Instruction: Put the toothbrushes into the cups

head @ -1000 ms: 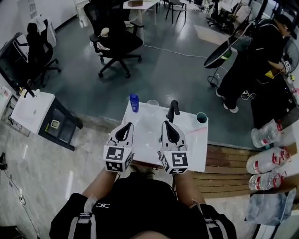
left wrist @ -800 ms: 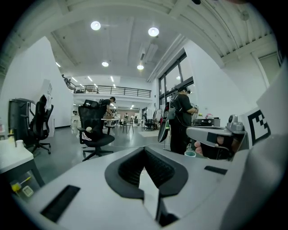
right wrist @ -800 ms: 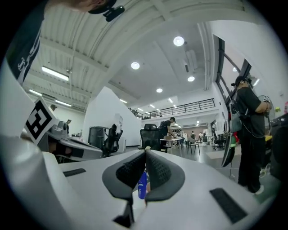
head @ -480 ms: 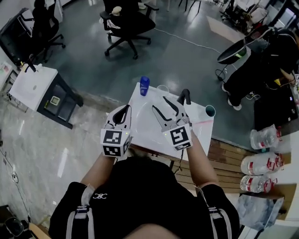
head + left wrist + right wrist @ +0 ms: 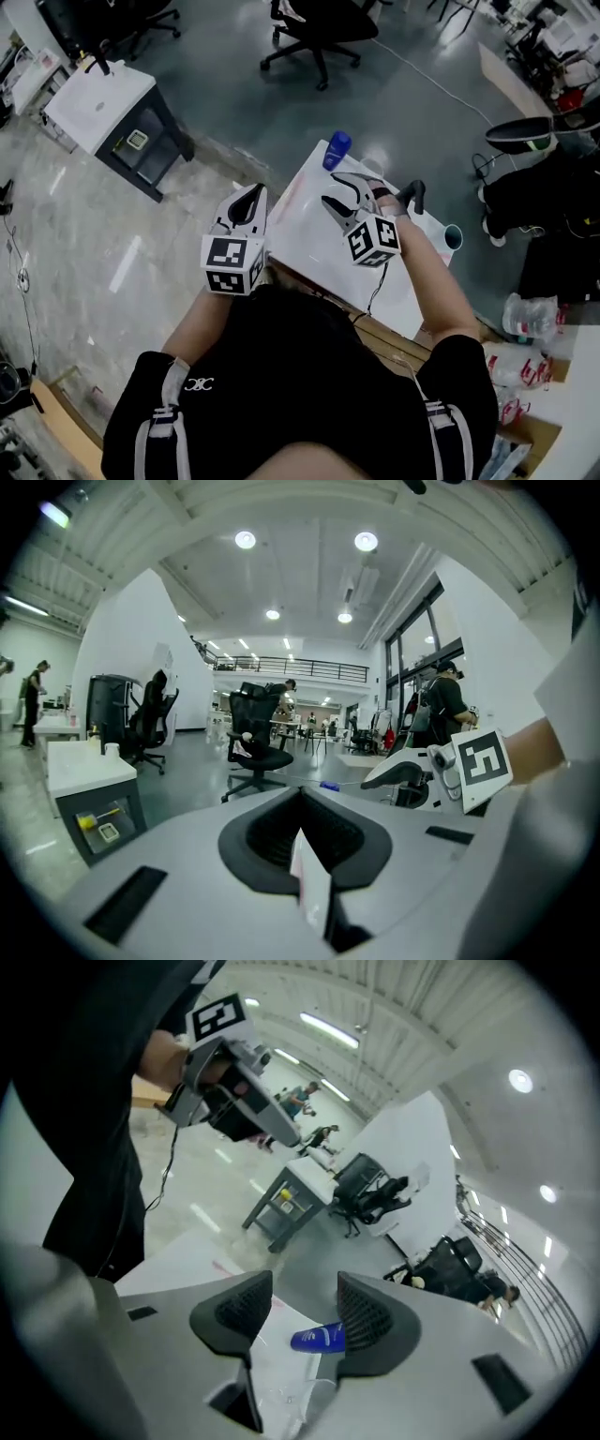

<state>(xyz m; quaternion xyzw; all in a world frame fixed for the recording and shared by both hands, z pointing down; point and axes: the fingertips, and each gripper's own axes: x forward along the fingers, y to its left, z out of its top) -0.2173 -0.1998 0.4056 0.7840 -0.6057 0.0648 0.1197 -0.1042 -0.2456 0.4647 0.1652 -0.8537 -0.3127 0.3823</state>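
A small white table (image 5: pixel 314 225) carries a blue cup (image 5: pixel 337 150) at its far corner, a clear cup (image 5: pixel 376 170) beside it and a teal cup (image 5: pixel 454 236) at the right edge. My right gripper (image 5: pixel 345 192) hangs over the table short of the blue cup, rolled on its side. Its jaws have just been opening and stand open with nothing between them. In the right gripper view the blue cup (image 5: pixel 319 1338) shows through the gap, farther off. A thin pink streak (image 5: pixel 225 1266) lies on the table; I cannot tell what it is. My left gripper (image 5: pixel 251 195) is shut by the table's left edge.
A black curved object (image 5: pixel 417 194) stands on the table behind my right hand. A white cabinet (image 5: pixel 103 98) and office chairs (image 5: pixel 323 23) stand on the grey floor beyond. Large water bottles (image 5: pixel 528 314) lie on the wooden boards at the right.
The right gripper rolled over, moved farther over the table toward the blue cup and went from shut to open. The left gripper slid forward along the table's left edge. The head view swung left.
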